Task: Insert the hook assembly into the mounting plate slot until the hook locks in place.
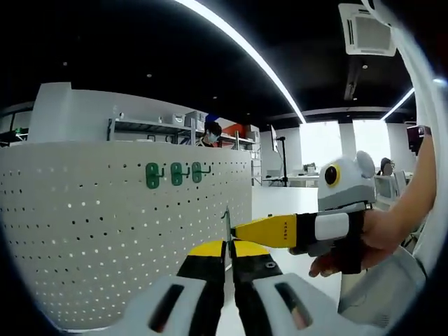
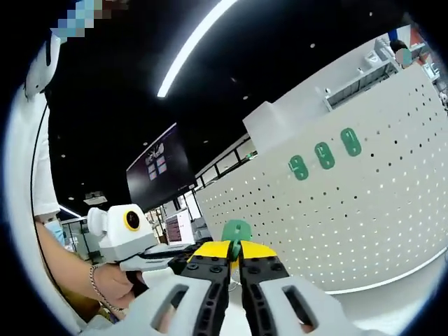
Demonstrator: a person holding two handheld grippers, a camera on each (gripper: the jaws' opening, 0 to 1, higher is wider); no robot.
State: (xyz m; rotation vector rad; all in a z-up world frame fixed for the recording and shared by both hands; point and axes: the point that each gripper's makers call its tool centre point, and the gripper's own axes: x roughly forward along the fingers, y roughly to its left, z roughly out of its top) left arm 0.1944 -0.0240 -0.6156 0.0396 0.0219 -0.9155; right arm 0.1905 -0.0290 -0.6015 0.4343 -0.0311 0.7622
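- Left gripper [image 1: 225,246] is clenching its fingers on a thin metal hook [image 1: 226,222].
- Right gripper [image 2: 234,253] is clamping a green hook assembly [image 2: 236,232].
- White pegboard [image 1: 105,231] is carrying three green hooks [image 1: 175,173], well apart from both grippers.

Bright indoor light from long ceiling strips [image 1: 241,45], dark ceiling around them, glaring windows [image 1: 350,143] far off, evenly lit white pegboard [image 1: 105,231], strong fisheye bending at edges, background faintly soft
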